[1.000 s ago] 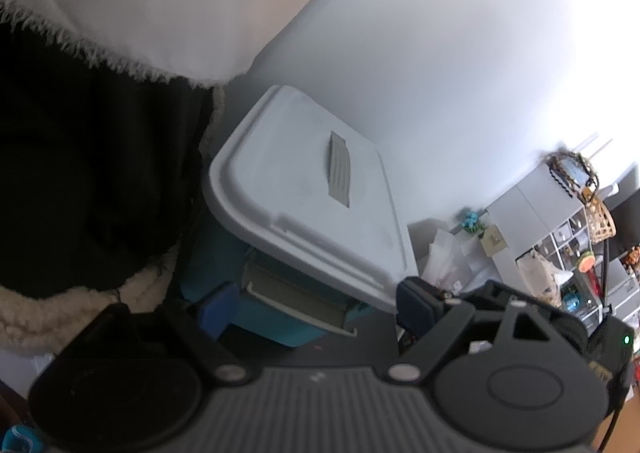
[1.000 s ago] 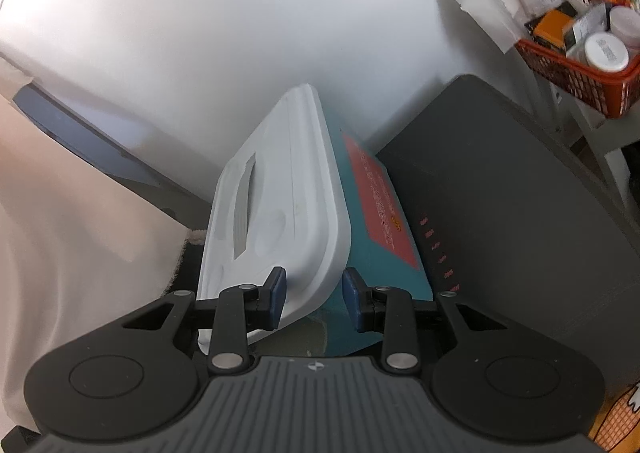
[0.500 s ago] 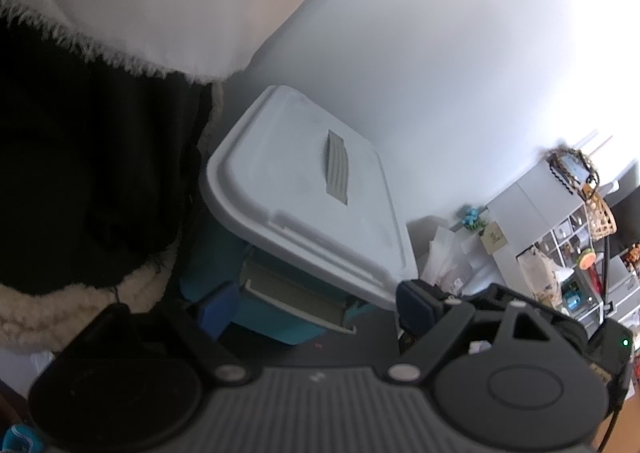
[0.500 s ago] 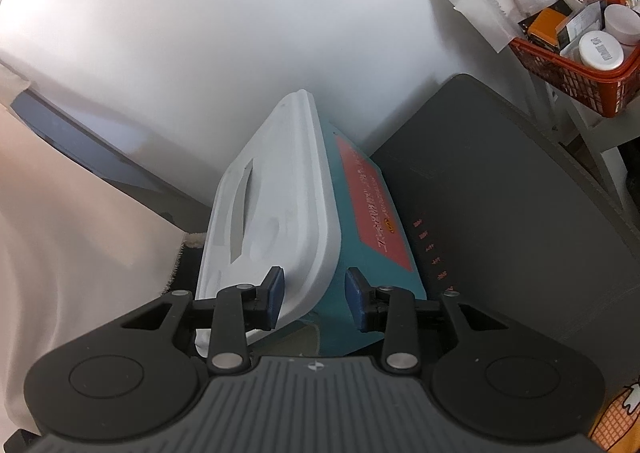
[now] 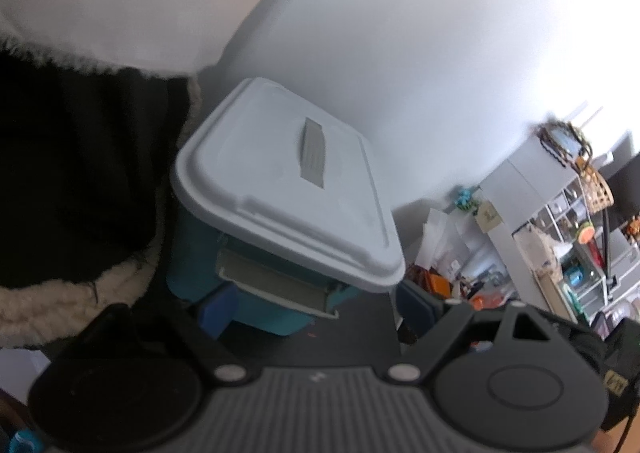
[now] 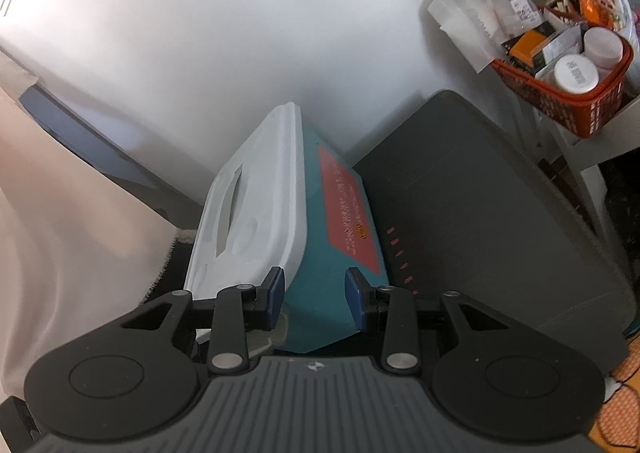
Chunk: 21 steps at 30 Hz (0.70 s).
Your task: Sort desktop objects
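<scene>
Teal box [image 6: 320,293] between right hand-held gripper [image 6: 315,297]

Both grippers [image 5: 308,311] [image 6: 316,299] — jaws seemingly apart.

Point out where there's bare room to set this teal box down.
Free: the dark grey mat, from the teal box across to the shelf under the orange basket. Crowded: that basket, brimful, and the cluttered shelves beyond the box in the left view.

Your left gripper [image 5: 308,311] hides the teal box's [image 5: 192,253] lower front. At two o'clock the shelf clutter [image 5: 568,237] blurs beyond telling. In your right view, the orange basket [image 6: 576,109] is cut off at one o'clock.
</scene>
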Each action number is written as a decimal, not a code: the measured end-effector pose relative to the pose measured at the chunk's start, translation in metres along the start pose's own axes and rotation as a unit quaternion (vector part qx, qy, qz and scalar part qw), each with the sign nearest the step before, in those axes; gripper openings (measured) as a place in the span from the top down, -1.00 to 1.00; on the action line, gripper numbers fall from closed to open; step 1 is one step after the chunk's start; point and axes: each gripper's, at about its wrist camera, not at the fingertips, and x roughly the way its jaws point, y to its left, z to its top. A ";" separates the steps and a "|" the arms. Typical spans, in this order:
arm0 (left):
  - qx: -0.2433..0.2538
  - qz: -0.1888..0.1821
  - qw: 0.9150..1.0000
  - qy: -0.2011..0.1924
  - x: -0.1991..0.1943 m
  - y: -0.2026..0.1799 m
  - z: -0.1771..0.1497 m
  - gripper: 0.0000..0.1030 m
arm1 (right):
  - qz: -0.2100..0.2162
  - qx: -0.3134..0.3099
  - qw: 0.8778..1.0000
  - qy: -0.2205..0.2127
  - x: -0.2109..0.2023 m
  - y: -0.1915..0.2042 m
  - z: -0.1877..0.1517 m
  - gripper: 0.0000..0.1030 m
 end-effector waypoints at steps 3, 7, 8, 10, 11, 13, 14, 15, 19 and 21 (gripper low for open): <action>0.011 -0.001 1.000 0.004 0.001 -0.006 -0.003 -0.70 | -0.002 -0.011 1.000 0.000 -0.009 -0.004 0.001 0.27; 0.024 -0.001 1.000 0.008 0.004 -0.013 -0.007 -0.70 | -0.001 -0.021 1.000 -0.004 -0.024 -0.010 0.003 0.25; 0.027 -0.001 1.000 0.009 0.005 -0.014 -0.007 -0.70 | 0.000 -0.026 1.000 -0.005 -0.029 -0.011 0.004 0.20; 0.033 0.000 0.999 0.011 0.007 -0.018 -0.010 -0.70 | -0.001 -0.038 0.999 -0.009 -0.037 -0.014 0.005 0.17; 0.036 0.001 0.999 0.012 0.008 -0.019 -0.011 -0.70 | -0.002 -0.045 0.999 -0.010 -0.041 -0.015 0.006 0.17; 0.042 0.002 0.999 0.014 0.010 -0.022 -0.013 -0.70 | 0.000 -0.057 0.998 -0.011 -0.048 -0.016 0.007 0.15; 0.044 0.003 0.999 0.015 0.011 -0.024 -0.014 -0.70 | 0.001 -0.063 0.998 -0.012 -0.051 -0.017 0.006 0.13; 0.046 0.004 0.999 0.013 0.012 -0.025 -0.015 -0.70 | 0.003 -0.070 0.997 -0.013 -0.054 -0.018 0.006 0.10; 0.056 0.008 0.998 0.004 0.013 -0.032 -0.019 -0.70 | 0.012 -0.094 0.995 -0.014 -0.065 -0.020 0.004 0.07; 0.060 0.009 0.998 0.003 0.014 -0.036 -0.020 -0.70 | 0.017 -0.107 0.994 -0.016 -0.070 -0.022 0.002 0.02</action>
